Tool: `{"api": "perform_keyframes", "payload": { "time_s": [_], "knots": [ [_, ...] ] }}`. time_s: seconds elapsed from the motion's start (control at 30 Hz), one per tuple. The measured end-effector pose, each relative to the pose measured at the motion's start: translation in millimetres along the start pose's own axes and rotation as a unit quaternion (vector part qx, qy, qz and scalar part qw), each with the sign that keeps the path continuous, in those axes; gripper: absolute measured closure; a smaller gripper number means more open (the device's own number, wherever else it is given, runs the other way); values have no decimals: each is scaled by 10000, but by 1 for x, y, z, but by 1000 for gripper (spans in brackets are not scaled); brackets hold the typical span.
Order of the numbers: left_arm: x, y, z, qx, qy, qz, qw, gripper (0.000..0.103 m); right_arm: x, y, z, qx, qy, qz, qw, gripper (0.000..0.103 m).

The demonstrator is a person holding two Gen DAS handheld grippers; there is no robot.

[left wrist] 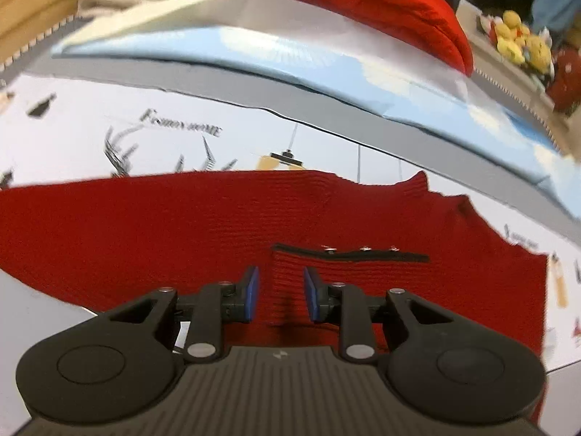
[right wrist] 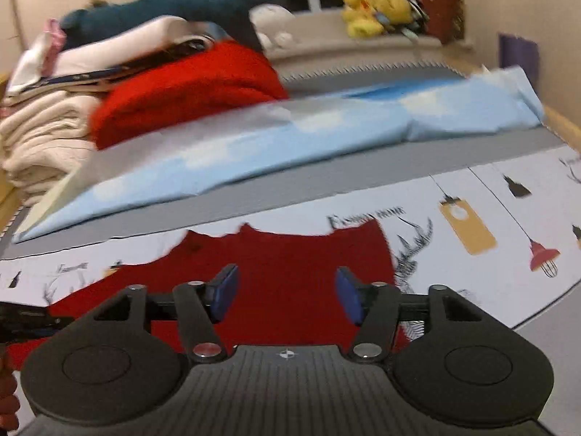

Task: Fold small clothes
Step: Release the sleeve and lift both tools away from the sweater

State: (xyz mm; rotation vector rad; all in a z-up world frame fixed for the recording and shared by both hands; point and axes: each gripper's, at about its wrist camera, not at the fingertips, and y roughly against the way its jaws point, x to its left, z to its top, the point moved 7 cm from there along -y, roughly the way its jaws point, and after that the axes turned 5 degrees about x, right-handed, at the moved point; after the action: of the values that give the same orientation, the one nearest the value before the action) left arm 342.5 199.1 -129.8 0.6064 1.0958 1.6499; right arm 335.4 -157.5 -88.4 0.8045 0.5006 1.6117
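Observation:
A small red knit garment (left wrist: 181, 232) lies flat on the printed white sheet (left wrist: 90, 123). A folded-over flap with a black snap placket (left wrist: 348, 254) sits on its right part. My left gripper (left wrist: 281, 292) hovers close over that flap, its blue pads a little apart, with the cloth seen below them and nothing pinched. In the right wrist view the same garment (right wrist: 287, 254) lies under my right gripper (right wrist: 287, 290), whose jaws stand wide with nothing between them. The left gripper's black tip (right wrist: 25, 318) shows at the garment's left edge.
A folded light-blue sheet (right wrist: 326, 134) lies across the grey bed cover (right wrist: 254, 196) behind the garment. A stack of folded clothes, red (right wrist: 189, 87) and cream (right wrist: 40, 134), stands at the back left. Yellow plush toys (right wrist: 377, 11) sit on a far ledge.

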Motion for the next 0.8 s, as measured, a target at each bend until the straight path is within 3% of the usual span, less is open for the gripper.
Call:
{"api": "perform_keyframes", "payload": {
  "time_s": [0.07,0.13,0.2,0.33,0.4,0.47,0.5,0.6,0.7,0.8],
  "knots": [
    [4,4,-2,-43,-49,46,10000,74,5,-7,-13,-12,88,66,9999,41],
    [10,8,-2,-80,-67,121,9999,74,8,-21,-24,333,42,2,9994,43],
    [15,10,-1,-156,-75,176,9997,74,14,-26,-24,410,-89,192,9989,43],
    [34,12,4,-303,49,291,9991,74,33,-28,-24,335,461,308,9979,43],
    [51,12,8,-366,239,352,9984,79,37,-29,-27,332,640,260,9971,43],
    [76,10,12,-364,575,455,9966,90,37,-31,-27,332,555,299,9975,43],
    [92,9,14,-373,817,486,9948,90,38,-32,-26,366,522,347,9974,43],
    [144,6,17,-344,1607,573,9847,90,42,-34,-21,326,603,437,9967,50],
    [198,2,14,-235,2394,749,9677,88,44,-36,-19,312,795,416,9955,56],
    [241,1,7,-166,3025,649,9508,76,43,-38,-18,355,826,435,9950,56]
  ]
}}
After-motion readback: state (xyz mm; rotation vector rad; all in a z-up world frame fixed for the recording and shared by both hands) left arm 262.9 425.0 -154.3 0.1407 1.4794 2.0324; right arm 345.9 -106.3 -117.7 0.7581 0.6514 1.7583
